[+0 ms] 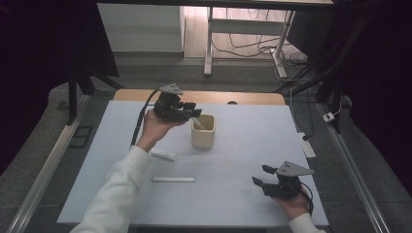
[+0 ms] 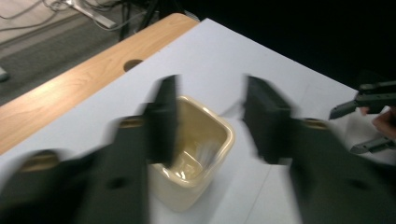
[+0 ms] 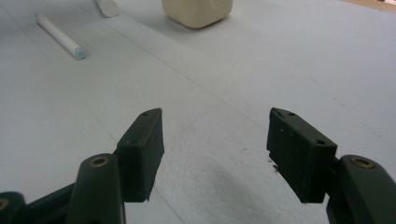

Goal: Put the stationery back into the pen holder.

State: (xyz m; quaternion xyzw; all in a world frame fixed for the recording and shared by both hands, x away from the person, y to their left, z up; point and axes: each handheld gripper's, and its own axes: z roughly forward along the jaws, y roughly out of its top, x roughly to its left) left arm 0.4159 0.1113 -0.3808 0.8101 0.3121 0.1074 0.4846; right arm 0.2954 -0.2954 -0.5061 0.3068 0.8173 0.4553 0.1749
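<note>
A cream square cup (image 1: pixel 203 136) stands upright in the middle of the pale table (image 1: pixel 243 145). A white stick (image 1: pixel 197 122) leans inside it against the rim. My left gripper (image 1: pixel 194 110) hovers just above the cup's left rim, its jaws apart with nothing between them. In the left gripper view the blurred jaws frame the cup (image 2: pixel 187 186) from above, around the left gripper's gap (image 2: pixel 210 121). My right gripper (image 1: pixel 260 175) rests low near the front right of the table, open and empty. Its jaws (image 3: pixel 215 140) point across bare table toward the cup (image 3: pixel 198 11).
Two white sticks lie left of centre: a short thick one (image 1: pixel 163 155) and a long thin one (image 1: pixel 173 179), both also ahead of the right gripper (image 3: pixel 60 35) (image 3: pixel 106 7). A wooden strip (image 1: pixel 199 96) runs along the table's far edge.
</note>
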